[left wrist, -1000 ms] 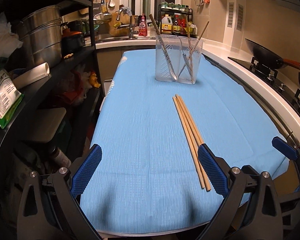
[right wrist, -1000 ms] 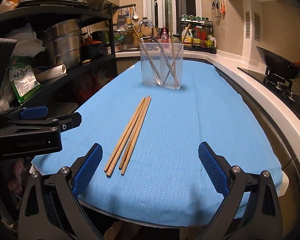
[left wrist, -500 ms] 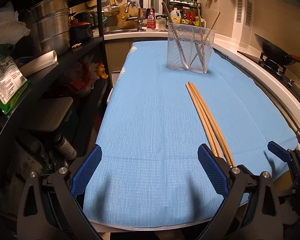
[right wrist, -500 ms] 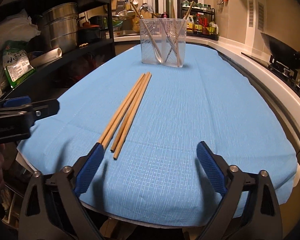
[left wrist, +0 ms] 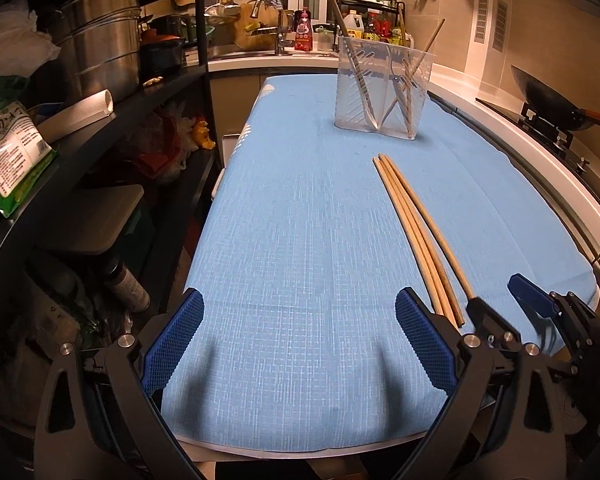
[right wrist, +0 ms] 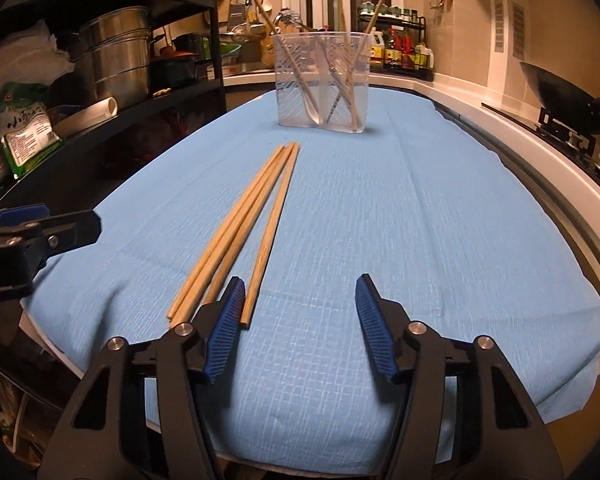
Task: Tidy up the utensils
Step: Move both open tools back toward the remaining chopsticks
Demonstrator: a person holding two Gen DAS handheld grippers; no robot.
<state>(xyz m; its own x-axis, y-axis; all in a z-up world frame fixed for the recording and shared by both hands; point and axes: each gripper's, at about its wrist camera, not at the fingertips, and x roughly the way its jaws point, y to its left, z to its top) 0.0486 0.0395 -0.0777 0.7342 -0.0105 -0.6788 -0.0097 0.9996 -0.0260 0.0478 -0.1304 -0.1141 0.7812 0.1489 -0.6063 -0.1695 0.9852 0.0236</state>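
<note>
Three wooden chopsticks (right wrist: 246, 220) lie side by side on the blue tablecloth (right wrist: 420, 220), pointing toward a clear plastic utensil holder (right wrist: 322, 80) at the far end that holds several utensils. They also show in the left wrist view (left wrist: 416, 228), as does the holder (left wrist: 384, 88). My right gripper (right wrist: 300, 320) is open and empty, low over the cloth, its left finger (right wrist: 226, 324) beside the near ends of the chopsticks. My left gripper (left wrist: 300, 344) is open and empty at the near table edge, left of the chopsticks.
A black shelf rack (left wrist: 100, 128) with steel pots and packets stands along the left. A white counter (left wrist: 540, 152) with a stove and a wok (left wrist: 552, 100) runs along the right. A sink and bottles are behind the holder.
My right gripper has moved forward and left, its left finger now beside the chopstick ends, and its jaws have narrowed. The rightmost chopstick has splayed out a little. My left gripper has shifted slightly.
</note>
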